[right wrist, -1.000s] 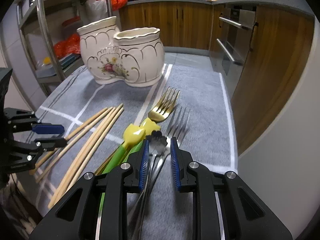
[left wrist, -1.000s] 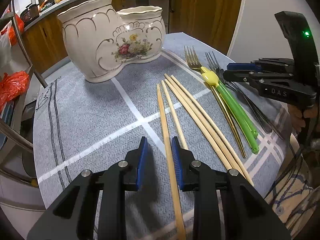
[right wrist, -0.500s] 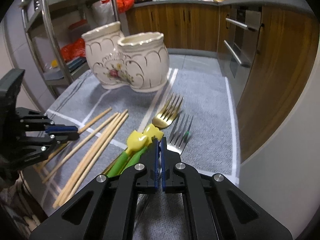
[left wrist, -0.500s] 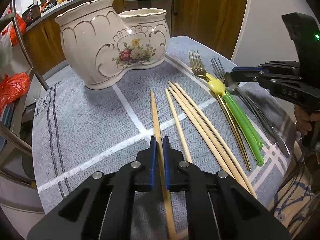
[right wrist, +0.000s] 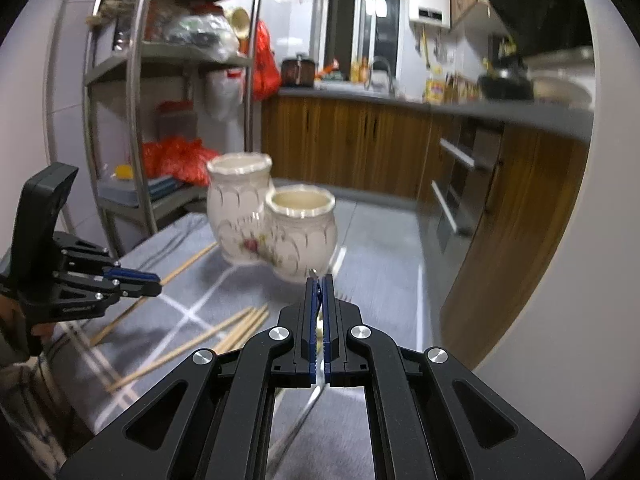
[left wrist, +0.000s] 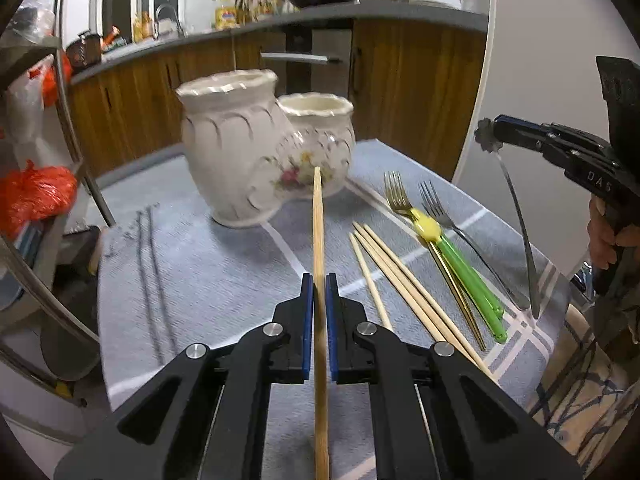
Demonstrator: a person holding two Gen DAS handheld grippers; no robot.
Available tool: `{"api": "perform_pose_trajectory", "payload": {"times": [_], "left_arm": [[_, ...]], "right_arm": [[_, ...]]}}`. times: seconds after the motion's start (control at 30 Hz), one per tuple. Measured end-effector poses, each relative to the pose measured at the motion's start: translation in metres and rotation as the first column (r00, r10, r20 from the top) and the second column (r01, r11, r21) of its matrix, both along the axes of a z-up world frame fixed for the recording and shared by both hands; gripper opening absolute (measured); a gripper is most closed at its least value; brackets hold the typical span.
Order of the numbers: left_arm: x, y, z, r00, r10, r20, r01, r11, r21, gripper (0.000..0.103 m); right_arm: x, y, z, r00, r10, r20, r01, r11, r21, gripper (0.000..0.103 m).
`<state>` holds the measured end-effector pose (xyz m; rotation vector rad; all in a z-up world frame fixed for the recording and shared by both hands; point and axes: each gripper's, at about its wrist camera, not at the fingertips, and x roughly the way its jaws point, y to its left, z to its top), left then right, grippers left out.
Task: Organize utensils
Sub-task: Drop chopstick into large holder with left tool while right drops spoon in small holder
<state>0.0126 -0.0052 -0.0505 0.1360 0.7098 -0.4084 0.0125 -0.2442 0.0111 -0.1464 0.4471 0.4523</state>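
My left gripper (left wrist: 317, 280) is shut on a wooden chopstick (left wrist: 318, 240) and holds it lifted, its tip towards the white double ceramic holder (left wrist: 256, 160). My right gripper (right wrist: 317, 282) is shut on a silver utensil with a flower-shaped end (left wrist: 516, 216), raised above the table; the utensil hangs down from the jaws. In the right wrist view the holder (right wrist: 276, 216) stands ahead. Several chopsticks (left wrist: 400, 276), a gold fork (left wrist: 398, 200), a silver fork (left wrist: 444, 212) and green-handled utensils with a yellow piece (left wrist: 464, 268) lie on the grey cloth (left wrist: 200, 264).
A metal shelf rack (right wrist: 132, 120) with red bags stands to the left of the table. Wooden kitchen cabinets (right wrist: 360, 148) and an oven stand behind. The table edge (left wrist: 556, 280) runs on the right, near the person's hand.
Both grippers rose from the table. The left lifted the chopstick off the cloth. The right lifted the silver utensil clear of the other cutlery.
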Motion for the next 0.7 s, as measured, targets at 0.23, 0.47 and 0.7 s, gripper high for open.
{"api": "perform_pose_trajectory", "payload": {"times": [0.23, 0.47, 0.7], "left_arm": [[-0.002, 0.013, 0.044, 0.979, 0.047, 0.200, -0.039, 0.998, -0.046, 0.006], [0.043, 0.017, 0.106, 0.942, 0.086, 0.325, -0.047, 0.991, -0.125, 0.006], [0.111, 0.015, 0.134, 0.913, 0.152, 0.379, -0.065, 0.970, -0.233, 0.006]], "right_arm": [[0.012, 0.013, 0.036, 0.990, -0.016, 0.143, 0.012, 0.999, 0.032, 0.003], [0.055, 0.030, 0.073, 0.969, -0.076, 0.236, 0.061, 0.996, 0.070, 0.003], [0.099, 0.039, 0.092, 0.937, -0.182, 0.298, 0.142, 0.978, 0.153, 0.003]]}}
